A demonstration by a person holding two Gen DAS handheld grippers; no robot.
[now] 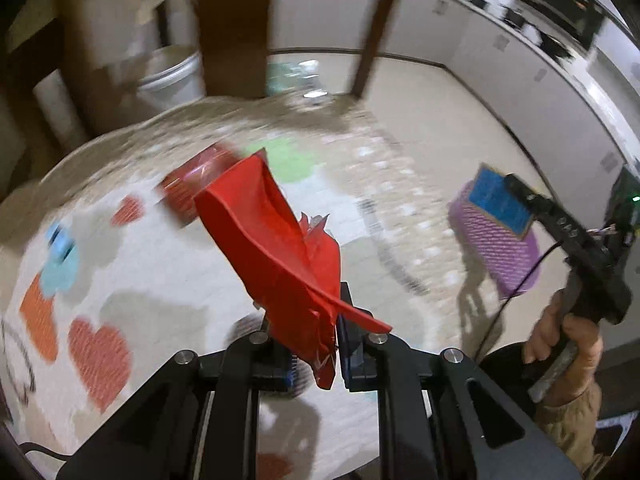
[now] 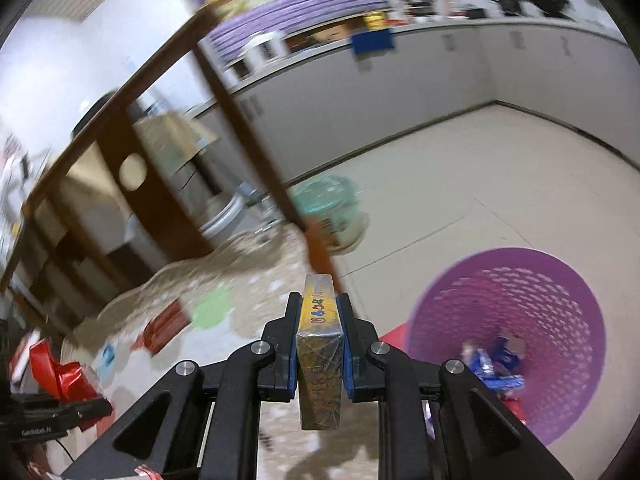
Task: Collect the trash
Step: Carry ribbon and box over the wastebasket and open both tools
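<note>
The left claw is clenched on a torn red wrapper, held up above the heart-patterned rug. The right claw grips a small box on edge, near the purple basket that has blue wrappers inside.

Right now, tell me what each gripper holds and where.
Left gripper pinches the red wrapper at its torn lower end. Right gripper clamps the small box by its flat sides.
</note>
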